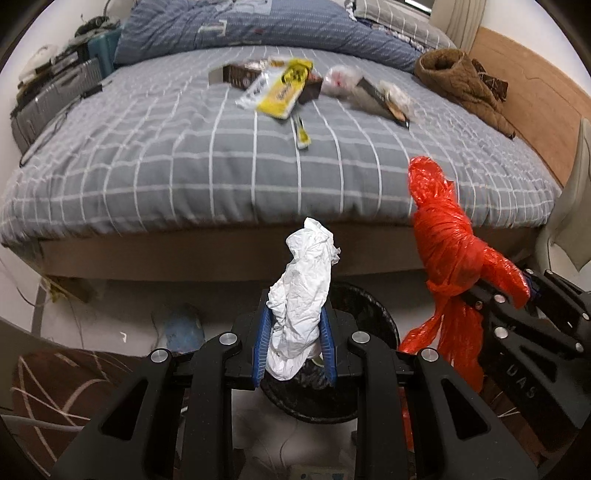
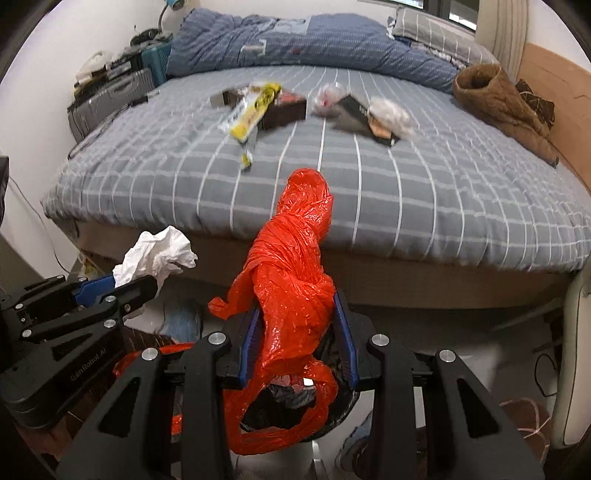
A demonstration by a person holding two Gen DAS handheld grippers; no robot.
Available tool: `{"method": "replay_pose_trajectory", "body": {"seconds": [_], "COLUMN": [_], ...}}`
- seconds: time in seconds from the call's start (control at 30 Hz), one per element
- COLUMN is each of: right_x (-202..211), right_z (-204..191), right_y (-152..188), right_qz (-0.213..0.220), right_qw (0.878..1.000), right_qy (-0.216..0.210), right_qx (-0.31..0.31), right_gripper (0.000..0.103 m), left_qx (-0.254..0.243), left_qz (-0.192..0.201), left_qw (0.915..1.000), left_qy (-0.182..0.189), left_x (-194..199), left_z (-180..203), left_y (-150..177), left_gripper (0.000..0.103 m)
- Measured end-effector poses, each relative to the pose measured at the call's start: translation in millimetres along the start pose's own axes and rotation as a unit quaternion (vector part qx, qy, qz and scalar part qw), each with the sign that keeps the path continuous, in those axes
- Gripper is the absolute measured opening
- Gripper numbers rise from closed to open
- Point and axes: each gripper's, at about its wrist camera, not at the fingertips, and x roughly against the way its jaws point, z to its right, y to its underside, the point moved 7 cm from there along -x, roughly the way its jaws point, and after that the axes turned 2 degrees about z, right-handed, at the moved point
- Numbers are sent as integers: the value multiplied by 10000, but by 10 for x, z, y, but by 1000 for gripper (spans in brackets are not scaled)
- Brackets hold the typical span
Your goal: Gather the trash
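My left gripper (image 1: 294,341) is shut on a crumpled white paper (image 1: 303,291) and holds it above a black-lined trash bin (image 1: 365,306) on the floor. It also shows in the right wrist view (image 2: 122,286) with the paper (image 2: 155,254). My right gripper (image 2: 297,332) is shut on a twisted red plastic bag (image 2: 295,266), above the bin (image 2: 280,402). The red bag also shows in the left wrist view (image 1: 443,240). More trash lies on the bed: a yellow wrapper (image 1: 284,88), dark boxes (image 1: 236,74), clear plastic (image 1: 338,79).
A bed with a grey checked sheet (image 1: 184,166) fills the view ahead, with a blue duvet (image 1: 240,26) and a brown garment (image 1: 458,74) on it. A suitcase and clutter (image 1: 55,92) stand at the left. A brown rug (image 1: 55,384) lies at lower left.
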Motion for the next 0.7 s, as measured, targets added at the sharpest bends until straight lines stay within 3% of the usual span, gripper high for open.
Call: {"method": "replay_pose_trajectory", "body": {"seconds": [0.7], "right_x": [-845], "right_z": [91], "right_y": [571], "right_qz": [-1003], "right_qw": [9949], "right_qy": [45], "right_qx": [-103], "right_gripper": [35], "left_qx": [125], "left_qz": [-604], "left_qw": [9981], "left_qy": [-63], "left_x": [-804], "left_z": [-110], "left_y": [293], "left_gripper": [23]}}
